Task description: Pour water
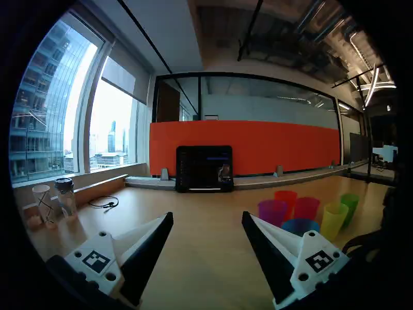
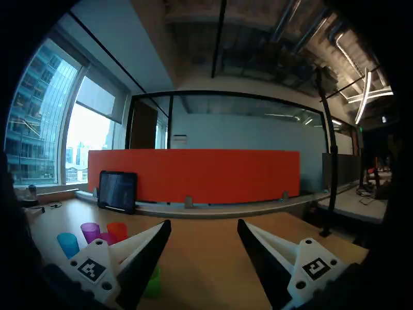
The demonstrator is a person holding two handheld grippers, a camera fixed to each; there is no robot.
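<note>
The left tool [image 1: 206,214] hangs low over the wooden desk [image 1: 206,263] with its 2 white fingers spread wide apart and nothing between them. In the left gripper view, 6 plastic cups stand upright in a tight cluster ahead and to the right of that tool, beyond its right finger: a purple cup [image 1: 272,212] nearest the gap, a red cup [image 1: 285,198] behind it, a pink cup [image 1: 307,206] beside those, a blue cup [image 1: 299,226] just past the right fingertip and partly hidden by the finger, then a yellow cup [image 1: 334,219] and a green cup [image 1: 350,203] farther right. None touches the tool, and whether any holds water cannot be told. A dark tablet [image 1: 205,168] leans against an orange partition [image 1: 268,144] straight ahead at the desk's far edge. Far left, by the window [image 1: 57,119], stand a paper cup [image 1: 42,199] and a dark-lidded jar [image 1: 65,197], with a black cable [image 1: 105,202] on the desk near them. The right tool [image 2: 204,223] is likewise wide open and empty above the desk. In the right gripper view the cups lie to its left: blue, purple, pink and red ahead of the left finger, the green one low against that finger's underside, mostly hidden; contact cannot be told.
</note>
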